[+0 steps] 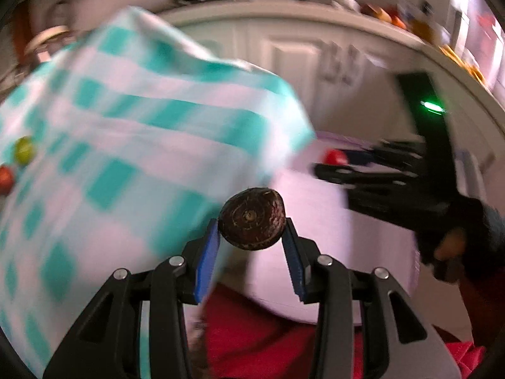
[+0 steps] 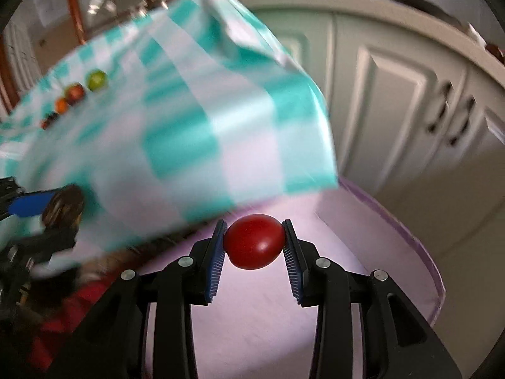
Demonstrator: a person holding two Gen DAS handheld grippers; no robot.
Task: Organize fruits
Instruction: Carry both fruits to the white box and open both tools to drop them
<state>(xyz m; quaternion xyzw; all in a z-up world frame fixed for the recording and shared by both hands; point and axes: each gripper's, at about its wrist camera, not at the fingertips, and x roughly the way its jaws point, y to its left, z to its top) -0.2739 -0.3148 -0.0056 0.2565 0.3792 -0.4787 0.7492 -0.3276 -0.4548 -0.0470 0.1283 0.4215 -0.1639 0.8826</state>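
Midway, a fruit pinched in each gripper.

From my left wrist, my left gripper (image 1: 252, 237) pinches a dark, rough, round fruit (image 1: 252, 219) over a pale lilac tray (image 1: 363, 290). From my right wrist, my right gripper (image 2: 254, 243) clamps a smooth glossy red fruit (image 2: 254, 241) over that tray; several small fruits (image 2: 75, 93), blurred, wait on the checked teal cloth (image 2: 189, 120).
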